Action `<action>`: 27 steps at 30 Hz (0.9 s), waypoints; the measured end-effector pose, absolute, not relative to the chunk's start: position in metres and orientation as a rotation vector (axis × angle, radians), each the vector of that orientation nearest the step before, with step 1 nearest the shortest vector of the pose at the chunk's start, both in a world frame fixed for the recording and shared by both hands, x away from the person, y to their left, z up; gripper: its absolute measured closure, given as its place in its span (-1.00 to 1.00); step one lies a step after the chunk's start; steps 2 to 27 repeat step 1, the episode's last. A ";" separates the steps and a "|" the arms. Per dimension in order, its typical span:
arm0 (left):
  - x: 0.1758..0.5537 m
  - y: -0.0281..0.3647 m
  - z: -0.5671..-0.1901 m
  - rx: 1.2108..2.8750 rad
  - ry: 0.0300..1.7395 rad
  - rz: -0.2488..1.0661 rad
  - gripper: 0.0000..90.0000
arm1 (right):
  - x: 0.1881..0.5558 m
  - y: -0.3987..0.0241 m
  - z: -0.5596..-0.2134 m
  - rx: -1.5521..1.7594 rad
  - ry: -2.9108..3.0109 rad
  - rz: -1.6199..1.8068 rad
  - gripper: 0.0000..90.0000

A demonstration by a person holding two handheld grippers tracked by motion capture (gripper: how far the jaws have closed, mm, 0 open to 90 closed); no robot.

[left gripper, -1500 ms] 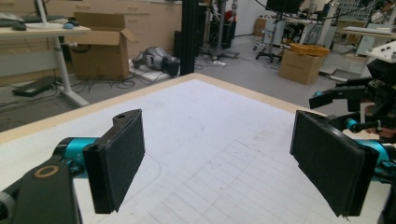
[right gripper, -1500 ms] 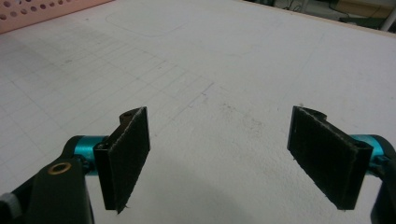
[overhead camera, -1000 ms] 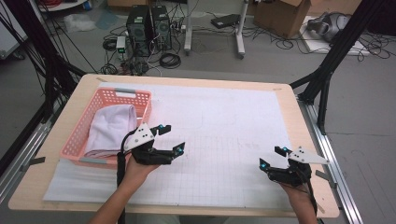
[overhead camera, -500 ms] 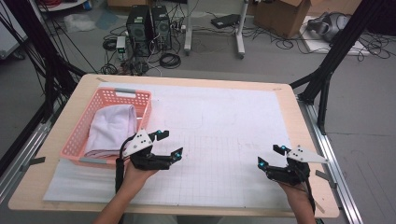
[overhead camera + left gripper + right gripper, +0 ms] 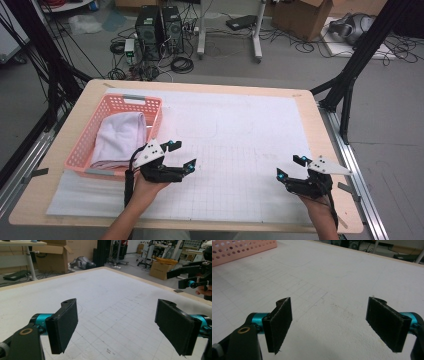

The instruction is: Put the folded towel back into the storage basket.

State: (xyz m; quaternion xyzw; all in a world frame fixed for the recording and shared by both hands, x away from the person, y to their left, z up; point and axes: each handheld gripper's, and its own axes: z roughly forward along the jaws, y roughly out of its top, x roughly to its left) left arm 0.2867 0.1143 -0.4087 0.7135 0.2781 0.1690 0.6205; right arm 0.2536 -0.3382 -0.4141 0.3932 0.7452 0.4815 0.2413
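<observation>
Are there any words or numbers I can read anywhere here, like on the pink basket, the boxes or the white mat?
No text can be read anywhere.
Pink basket: no label showing.
White mat: printed grid lines and faint outlines, plus a tiny dark mark near the bottom of the left gripper view, too small to read.
Cardboard boxes: no print I can make out.
Left gripper and right gripper: no lettering visible.

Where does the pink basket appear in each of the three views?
High view: pink basket at table's left, holding a white cloth.
Left gripper view: not in it.
Right gripper view: basket wall in the top-left corner.
Shared landmark: the white gridded mat.
</observation>
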 end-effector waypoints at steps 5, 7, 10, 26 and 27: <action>0.287 0.114 -0.409 1.639 0.642 0.391 -0.58 | 0.254 -0.338 -0.414 1.070 2.039 1.317 -0.56; 0.287 0.114 -0.409 1.639 0.642 0.391 -0.58 | 0.254 -0.338 -0.414 1.070 2.039 1.317 -0.56; 0.287 0.114 -0.409 1.639 0.642 0.391 -0.58 | 0.254 -0.338 -0.414 1.070 2.039 1.317 -0.56; 0.287 0.114 -0.409 1.639 0.642 0.391 -0.58 | 0.254 -0.338 -0.414 1.070 2.039 1.317 -0.56; 0.287 0.114 -0.409 1.639 0.642 0.391 -0.58 | 0.254 -0.338 -0.414 1.070 2.039 1.317 -0.56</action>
